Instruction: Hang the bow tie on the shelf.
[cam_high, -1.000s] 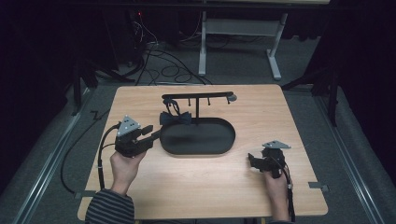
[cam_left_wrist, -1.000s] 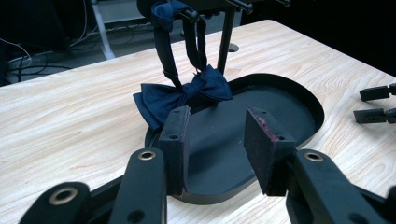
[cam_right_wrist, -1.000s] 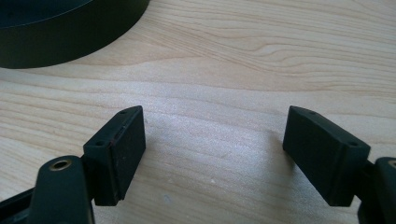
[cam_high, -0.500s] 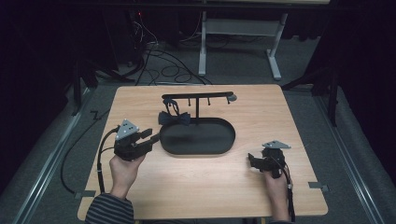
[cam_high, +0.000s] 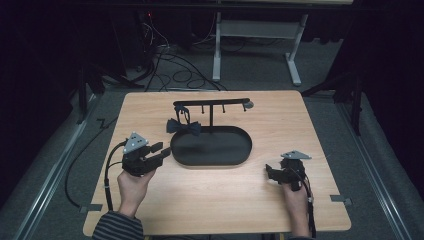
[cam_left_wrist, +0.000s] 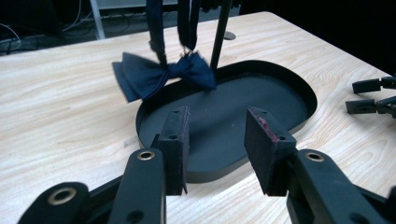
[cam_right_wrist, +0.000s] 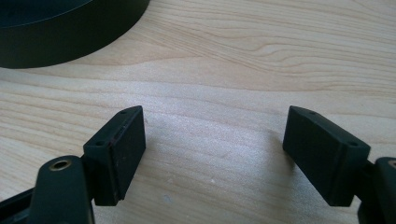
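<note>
A dark blue bow tie (cam_high: 183, 126) (cam_left_wrist: 161, 74) hangs by its strap from the left end of a black T-shaped rack (cam_high: 212, 104), over the rim of the black oval tray (cam_high: 210, 160) (cam_left_wrist: 289, 81) that forms its base. My left gripper (cam_high: 164, 151) (cam_left_wrist: 217, 149) is open and empty, at the tray's left end, pointing toward the bow tie. Low over bare wood right of the tray, my right gripper (cam_high: 270, 174) (cam_right_wrist: 212, 154) stands wide open and empty. The right gripper's jaws also show at the left gripper view's right edge.
The wooden table (cam_high: 300, 125) has free room on all sides of the tray. The tray's outer wall (cam_right_wrist: 70, 37) lies at the upper left of the right gripper view. Cables and a metal stand (cam_high: 255, 55) sit on the floor beyond the table.
My left gripper has drifted slightly back and left from the tray's end. The right gripper has stayed put.
</note>
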